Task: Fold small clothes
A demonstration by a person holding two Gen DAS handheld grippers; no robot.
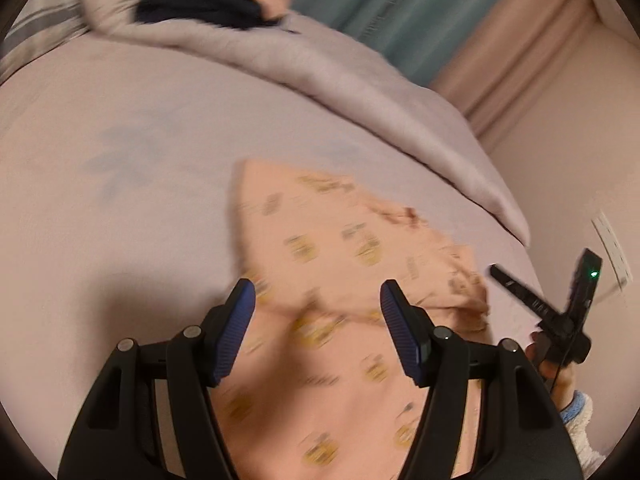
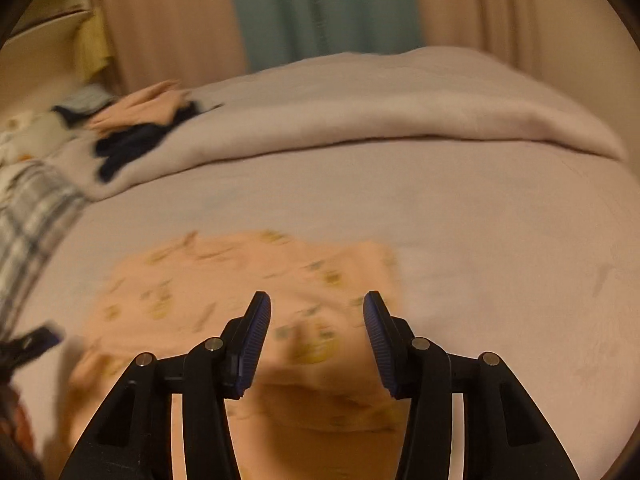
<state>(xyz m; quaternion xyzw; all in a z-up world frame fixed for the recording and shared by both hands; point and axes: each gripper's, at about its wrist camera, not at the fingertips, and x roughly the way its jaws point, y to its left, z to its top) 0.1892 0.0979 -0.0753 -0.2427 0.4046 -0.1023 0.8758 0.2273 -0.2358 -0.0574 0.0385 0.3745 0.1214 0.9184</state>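
A peach garment (image 1: 328, 240) printed with small yellow figures lies spread on the pale pink bed sheet (image 1: 120, 140). In the left wrist view it runs from under my left gripper out towards the right. My left gripper (image 1: 318, 284) hovers over its near part, jaws wide apart and nothing between the blue pads. In the right wrist view the same garment (image 2: 224, 280) lies ahead and to the left. My right gripper (image 2: 317, 296) is open above its near right part, and no cloth is pinched. Both views are blurred.
A rolled-back pale duvet (image 2: 400, 112) crosses the far side of the bed. A heap of dark and peach clothes (image 2: 132, 128) sits on its left end, next to a plaid cloth (image 2: 28, 216). Curtains (image 2: 320, 8) hang behind. A hand in a fuzzy sleeve (image 1: 576, 412) shows at the right.
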